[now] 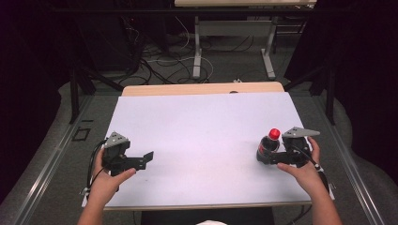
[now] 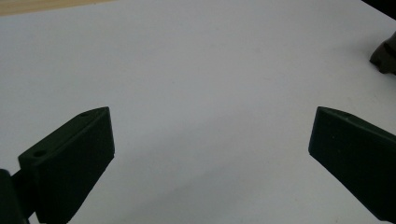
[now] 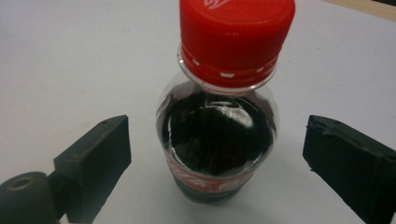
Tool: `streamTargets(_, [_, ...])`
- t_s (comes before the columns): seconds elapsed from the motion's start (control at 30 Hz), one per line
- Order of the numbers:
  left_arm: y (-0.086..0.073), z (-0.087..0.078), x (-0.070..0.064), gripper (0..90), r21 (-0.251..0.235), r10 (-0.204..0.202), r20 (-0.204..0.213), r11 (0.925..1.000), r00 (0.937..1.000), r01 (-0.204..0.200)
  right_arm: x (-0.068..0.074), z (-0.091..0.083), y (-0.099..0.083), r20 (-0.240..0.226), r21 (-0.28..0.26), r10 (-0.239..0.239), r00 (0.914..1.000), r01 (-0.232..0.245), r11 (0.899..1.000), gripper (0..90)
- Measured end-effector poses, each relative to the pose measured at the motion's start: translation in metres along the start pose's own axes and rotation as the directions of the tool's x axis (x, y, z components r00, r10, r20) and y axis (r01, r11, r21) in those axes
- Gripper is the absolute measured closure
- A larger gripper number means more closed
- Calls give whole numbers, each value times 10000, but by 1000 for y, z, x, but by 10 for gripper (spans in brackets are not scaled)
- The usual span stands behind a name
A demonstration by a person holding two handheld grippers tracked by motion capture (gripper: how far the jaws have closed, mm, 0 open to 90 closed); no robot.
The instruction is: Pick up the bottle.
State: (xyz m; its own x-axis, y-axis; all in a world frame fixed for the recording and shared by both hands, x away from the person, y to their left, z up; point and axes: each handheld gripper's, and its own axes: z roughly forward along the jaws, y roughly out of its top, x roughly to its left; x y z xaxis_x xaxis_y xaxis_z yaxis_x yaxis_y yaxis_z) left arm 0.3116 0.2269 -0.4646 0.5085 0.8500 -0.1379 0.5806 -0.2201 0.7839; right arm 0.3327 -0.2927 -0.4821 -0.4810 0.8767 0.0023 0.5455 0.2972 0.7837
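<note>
Looking down from the high view: a white table [image 1: 202, 140], two hands at its near edge, each with tongs. Left gripper [image 1: 146, 158] lies low near the near-left corner, jaws pointing toward the middle of the table, bare white surface ahead of them. Right gripper [image 1: 265, 153] is near the right edge, grey three-cornered plate on top. A small cola bottle [image 1: 269, 146] with a red cap [image 1: 274, 133] stands upright right at its jaw end, well apart from the left gripper.

Left gripper view: the left gripper [image 2: 210, 140] is released, its two black jaws spread wide with plain white table between them. A dark shape sits at the far right edge, too cropped to identify.

Right gripper view: the bottle [image 3: 219, 140] stands between the jaws of the right gripper [image 3: 217, 149], dark drink inside, red label band low on the body, cap [image 3: 236, 35] on. Jaws are released: a clear gap of white table shows on either side of the bottle, neither jaw touching it. The bottle sits roughly midway between them, on the table.
</note>
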Motion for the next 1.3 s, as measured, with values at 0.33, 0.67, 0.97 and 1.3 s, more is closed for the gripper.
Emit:
streamTargets(0.33, [-2,4,0,4,153,9,161,9999,9999,-11,1,13,-3,-70,138,53,10000,-52,9999,151])
streamTargets(0.67, [-5,8,2,6,268,64,29,9996,10000,-64,0,19,-10,-12,168,45,10000,-45,9998,259])
streamTargets(0.97, [-6,8,3,7,447,82,29,9990,10000,-83,-1,21,-11,-79,119,188,9998,-187,9998,279])
streamTargets(1.3, [-7,9,3,8,435,83,21,9990,10000,-84,-1,20,-12,-77,112,245,9997,-244,9996,281])
